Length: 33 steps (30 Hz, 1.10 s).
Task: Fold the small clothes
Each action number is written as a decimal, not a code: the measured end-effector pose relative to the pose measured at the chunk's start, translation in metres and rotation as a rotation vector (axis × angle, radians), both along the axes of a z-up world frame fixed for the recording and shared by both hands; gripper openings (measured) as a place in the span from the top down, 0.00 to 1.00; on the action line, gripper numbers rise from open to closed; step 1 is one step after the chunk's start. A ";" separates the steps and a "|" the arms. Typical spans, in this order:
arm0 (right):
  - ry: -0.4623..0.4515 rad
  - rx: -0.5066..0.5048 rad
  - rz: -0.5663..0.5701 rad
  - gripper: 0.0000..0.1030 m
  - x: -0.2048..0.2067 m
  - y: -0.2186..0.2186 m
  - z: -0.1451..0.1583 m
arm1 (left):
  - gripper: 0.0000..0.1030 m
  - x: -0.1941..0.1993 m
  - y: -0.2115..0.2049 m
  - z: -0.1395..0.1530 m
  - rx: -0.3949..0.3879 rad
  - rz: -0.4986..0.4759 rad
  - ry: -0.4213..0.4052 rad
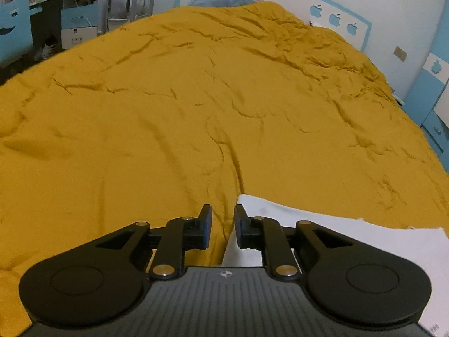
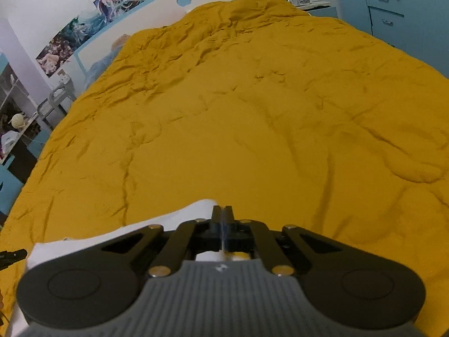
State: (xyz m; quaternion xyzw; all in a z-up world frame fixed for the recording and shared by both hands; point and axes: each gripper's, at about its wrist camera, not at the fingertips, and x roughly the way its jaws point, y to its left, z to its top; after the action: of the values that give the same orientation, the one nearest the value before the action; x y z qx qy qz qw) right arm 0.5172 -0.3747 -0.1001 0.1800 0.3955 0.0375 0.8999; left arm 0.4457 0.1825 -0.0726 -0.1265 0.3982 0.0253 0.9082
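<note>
Left gripper (image 1: 222, 226) low over mustard-yellow duvet (image 1: 196, 98), jaws spread, nothing between them. White garment (image 1: 350, 230) flat on duvet at near edge, its corner just right of the fingers. Right gripper (image 2: 223, 224) jaws pressed together at garment's edge (image 2: 118, 236); can't tell if cloth is pinched. Blue-and-white headboard (image 2: 168, 2) far back.

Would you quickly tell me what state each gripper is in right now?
Left gripper: open, holding nothing, beside the white garment.
Right gripper: closed; whether it pinches the garment cannot be told.
</note>
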 end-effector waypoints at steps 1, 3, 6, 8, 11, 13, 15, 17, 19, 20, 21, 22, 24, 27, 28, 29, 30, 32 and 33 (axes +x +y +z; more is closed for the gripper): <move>0.004 0.001 0.017 1.00 -0.010 -0.001 0.006 | 0.83 -0.007 -0.001 0.008 0.000 -0.017 -0.004; 0.013 -0.003 0.063 0.99 -0.031 0.002 0.020 | 0.83 -0.024 -0.008 0.025 0.022 -0.064 -0.009; 0.020 -0.054 0.137 0.96 -0.067 0.015 0.044 | 0.83 -0.056 -0.025 0.048 0.053 -0.139 -0.019; 0.013 -0.084 0.190 0.96 -0.091 0.025 0.055 | 0.83 -0.078 -0.036 0.057 0.064 -0.177 -0.025; 0.000 -0.161 0.258 0.94 -0.135 0.041 0.065 | 0.83 -0.113 -0.052 0.062 0.068 -0.227 -0.028; -0.031 -0.249 0.294 0.81 -0.166 0.051 0.065 | 0.83 -0.134 -0.060 0.060 0.067 -0.244 -0.023; -0.048 -0.315 0.297 0.79 -0.192 0.055 0.058 | 0.83 -0.154 -0.068 0.051 0.081 -0.269 -0.012; -0.048 -0.314 0.289 0.79 -0.211 0.052 0.047 | 0.85 -0.168 -0.075 0.038 0.134 -0.273 0.007; -0.026 -0.314 0.274 0.78 -0.223 0.045 0.033 | 0.87 -0.176 -0.076 0.023 0.146 -0.257 0.037; -0.008 -0.312 0.264 0.79 -0.228 0.042 0.024 | 0.88 -0.178 -0.074 0.015 0.149 -0.238 0.054; 0.006 -0.316 0.255 0.79 -0.232 0.039 0.016 | 0.88 -0.180 -0.073 0.006 0.152 -0.217 0.073; 0.024 -0.316 0.240 0.79 -0.236 0.036 0.007 | 0.89 -0.182 -0.069 -0.004 0.155 -0.199 0.091; 0.050 -0.306 0.210 0.79 -0.244 0.028 -0.012 | 0.90 -0.187 -0.064 -0.025 0.152 -0.171 0.115; 0.048 -0.267 0.183 0.79 -0.252 0.019 -0.032 | 0.93 -0.194 -0.056 -0.046 0.118 -0.145 0.099; 0.046 -0.260 0.177 0.79 -0.253 0.018 -0.036 | 0.94 -0.195 -0.053 -0.048 0.100 -0.131 0.095; 0.048 -0.257 0.174 0.79 -0.253 0.018 -0.038 | 0.94 -0.194 -0.051 -0.048 0.084 -0.118 0.095; 0.053 -0.257 0.173 0.79 -0.252 0.018 -0.038 | 0.94 -0.192 -0.051 -0.047 0.080 -0.114 0.098; 0.063 -0.264 0.175 0.79 -0.250 0.021 -0.035 | 0.94 -0.189 -0.054 -0.041 0.093 -0.119 0.101; 0.066 -0.263 0.173 0.79 -0.250 0.021 -0.033 | 0.94 -0.189 -0.055 -0.036 0.099 -0.125 0.097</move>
State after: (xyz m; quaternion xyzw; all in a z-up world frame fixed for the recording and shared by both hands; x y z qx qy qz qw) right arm 0.2673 -0.3533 -0.1330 0.0270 0.4402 0.0568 0.8957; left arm 0.2564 0.1279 -0.1091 -0.0551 0.4470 -0.0056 0.8928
